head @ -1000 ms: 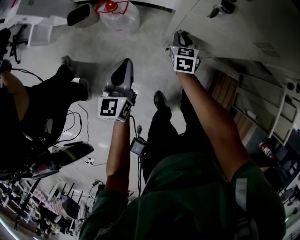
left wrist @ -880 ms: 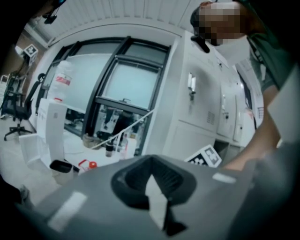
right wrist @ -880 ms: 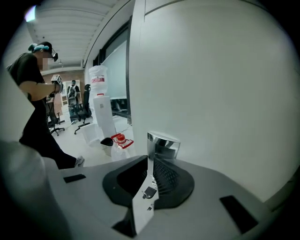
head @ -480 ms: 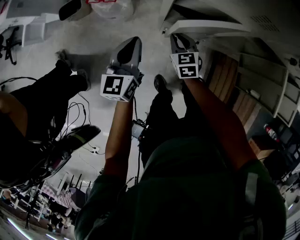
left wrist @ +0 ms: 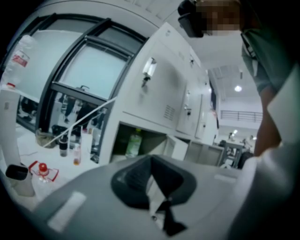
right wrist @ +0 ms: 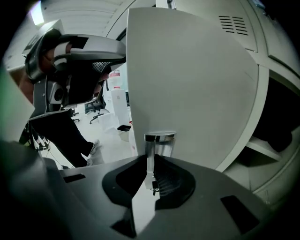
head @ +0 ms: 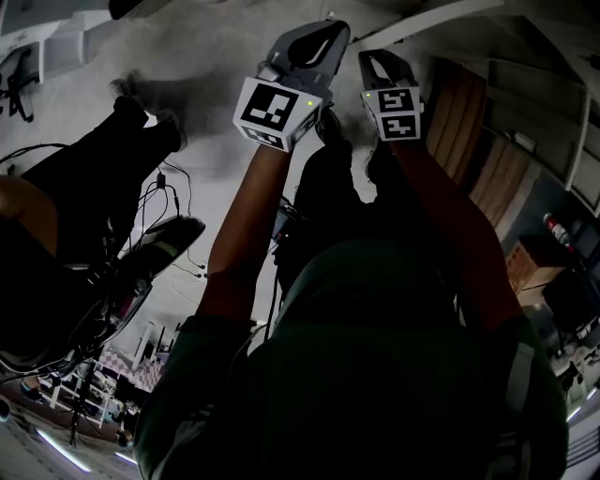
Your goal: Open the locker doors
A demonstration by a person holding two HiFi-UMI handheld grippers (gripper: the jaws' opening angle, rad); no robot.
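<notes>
In the right gripper view a pale grey locker door [right wrist: 187, 84] with vent slots stands swung out, and its compartment [right wrist: 276, 126] gapes dark to the right. My right gripper [right wrist: 151, 180] is shut on the door's chrome handle [right wrist: 159, 138], with the door's edge running down between the jaws. In the head view the right gripper [head: 380, 66] reaches up to the door's edge [head: 441, 14], and the left gripper [head: 309, 42] is close beside it. The left gripper [left wrist: 157, 187] is shut on nothing and faces the locker row [left wrist: 164, 93].
One lower compartment [left wrist: 140, 140] stands open with a green bottle [left wrist: 133, 143] inside; the door above it carries a latch [left wrist: 149, 70]. Another person sits at the left [head: 84, 187] among floor cables [head: 178, 178]. Bottles stand on a counter [left wrist: 61, 145] by the window.
The locker door has swung outward with the right gripper holding its handle. The left gripper has risen and moved right, close beside the right one.
</notes>
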